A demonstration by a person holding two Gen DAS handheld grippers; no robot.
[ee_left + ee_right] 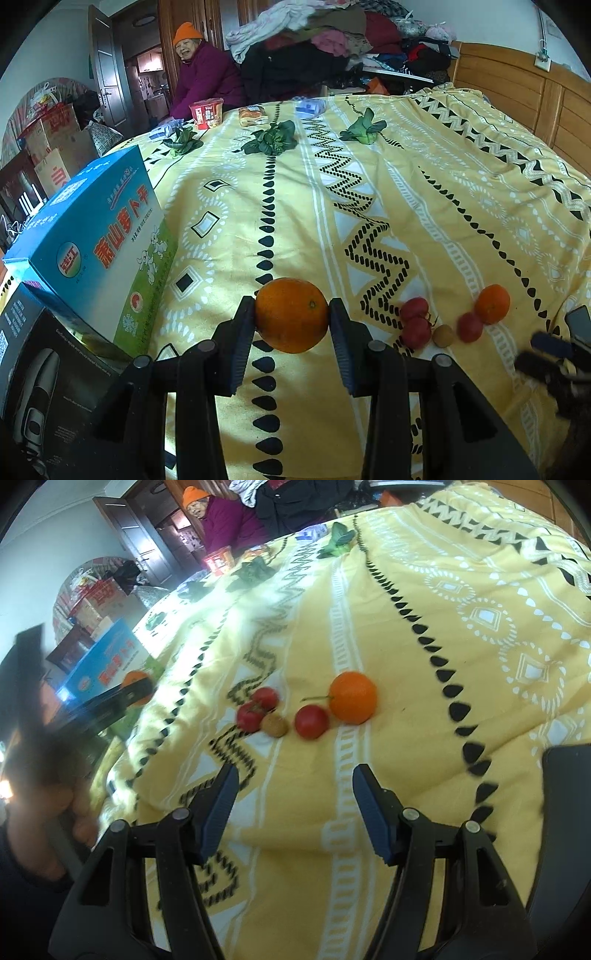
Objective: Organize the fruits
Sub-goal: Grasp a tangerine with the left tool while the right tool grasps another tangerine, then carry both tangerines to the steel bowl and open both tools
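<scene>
My left gripper (291, 321) is shut on a large orange (291, 319) and holds it above the yellow patterned bedspread (424, 206). To its right on the bedspread lie a smaller orange (492, 304), three small red fruits (415, 319) and a small brown fruit (443, 335). In the right wrist view the same group lies ahead: the smaller orange (352, 697), a red fruit (311, 722), two more red fruits (256, 709) and the brown fruit (274, 725). My right gripper (291, 805) is open and empty, short of them. The held orange (136, 686) shows at far left.
A blue food box (99, 251) and a black box (40, 373) stand at the left. Leafy greens (273, 138), a red noodle cup (206, 113) and packets lie at the far end. A person in an orange hat (207, 74) sits beyond, beside piled clothes (332, 40).
</scene>
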